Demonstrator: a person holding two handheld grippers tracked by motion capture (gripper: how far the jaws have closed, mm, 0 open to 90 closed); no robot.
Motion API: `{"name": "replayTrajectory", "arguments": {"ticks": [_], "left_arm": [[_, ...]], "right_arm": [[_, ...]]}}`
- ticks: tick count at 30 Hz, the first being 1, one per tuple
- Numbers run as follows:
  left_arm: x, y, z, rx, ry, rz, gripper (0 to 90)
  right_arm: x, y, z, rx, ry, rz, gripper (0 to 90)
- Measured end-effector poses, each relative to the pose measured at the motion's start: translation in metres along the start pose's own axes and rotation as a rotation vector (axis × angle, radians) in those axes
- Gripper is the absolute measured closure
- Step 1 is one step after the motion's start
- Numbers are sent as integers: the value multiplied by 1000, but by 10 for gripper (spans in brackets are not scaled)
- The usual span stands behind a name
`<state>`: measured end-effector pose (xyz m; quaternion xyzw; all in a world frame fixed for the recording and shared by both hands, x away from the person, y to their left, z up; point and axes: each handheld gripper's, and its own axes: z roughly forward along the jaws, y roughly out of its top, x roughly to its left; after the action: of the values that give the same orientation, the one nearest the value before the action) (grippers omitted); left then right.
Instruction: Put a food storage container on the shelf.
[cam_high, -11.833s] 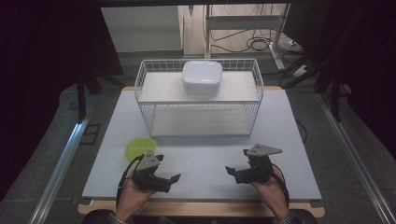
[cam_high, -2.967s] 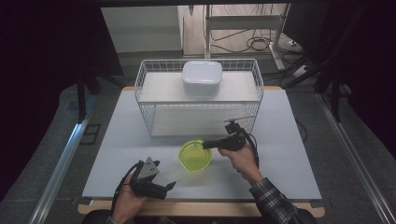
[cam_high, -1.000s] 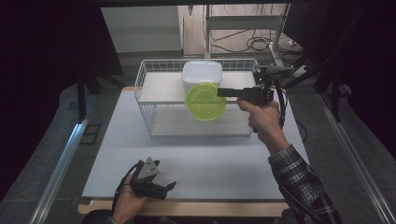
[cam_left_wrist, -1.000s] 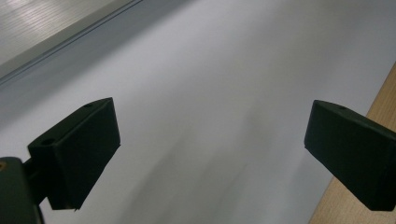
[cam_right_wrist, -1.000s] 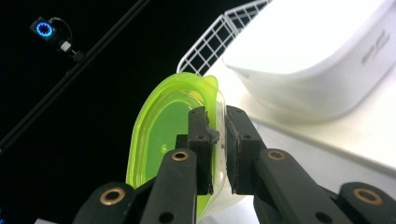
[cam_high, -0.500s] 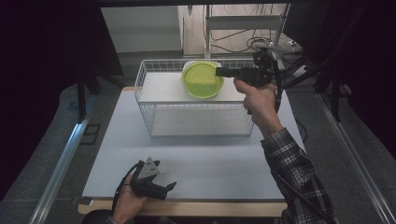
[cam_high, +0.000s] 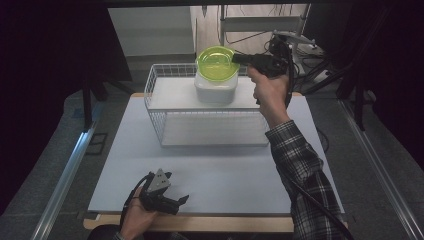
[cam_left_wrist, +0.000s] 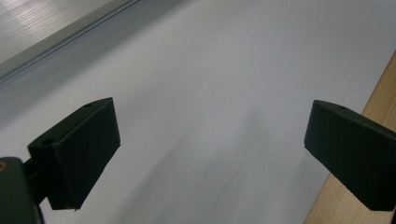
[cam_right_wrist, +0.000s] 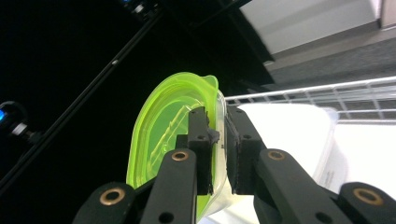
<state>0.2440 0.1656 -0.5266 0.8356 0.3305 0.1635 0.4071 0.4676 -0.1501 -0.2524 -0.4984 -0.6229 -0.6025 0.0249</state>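
Note:
A clear green bowl (cam_high: 216, 63) hangs tilted above the white lidded box (cam_high: 215, 89) that stands on the wire basket rack (cam_high: 170, 122). My right gripper (cam_high: 237, 59) is shut on the bowl's right rim, reaching in from the right. In the right gripper view the two jaws pinch the green bowl's wall (cam_right_wrist: 159, 140), with the white box (cam_right_wrist: 285, 130) behind. My left gripper (cam_high: 181, 201) rests low near the table's front edge, open, with nothing between its fingers (cam_left_wrist: 79, 149).
The white table top (cam_high: 215, 170) spreads in front of the rack. A wooden strip (cam_high: 200, 224) edges its front. Dark stands and cables (cam_high: 300, 55) crowd the space behind the rack at the right.
My right gripper has carried the green bowl up and back, from in front of the box to just above its top. The left gripper has stayed where it was.

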Motion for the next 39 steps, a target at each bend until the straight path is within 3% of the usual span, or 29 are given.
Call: {"name": "replayTrajectory", "arguments": {"ticks": [8, 17, 24, 31, 39], "left_arm": [[0, 0, 0, -2, -3, -2, 31], [0, 0, 0, 2, -6, 3, 32], [-1, 0, 0, 4, -5, 8, 32], [-1, 0, 1, 8, -7, 10, 32], [-1, 0, 1, 9, -7, 11, 32]], "right_arm": [[-5, 3, 16, -18, -61, 31, 818], [-13, 4, 23, -31, -67, 63, 812], [-14, 6, 27, -13, -95, 52, 720], [-19, 5, 28, -10, -89, 71, 721], [-20, 6, 30, 14, -73, 49, 607]]}}
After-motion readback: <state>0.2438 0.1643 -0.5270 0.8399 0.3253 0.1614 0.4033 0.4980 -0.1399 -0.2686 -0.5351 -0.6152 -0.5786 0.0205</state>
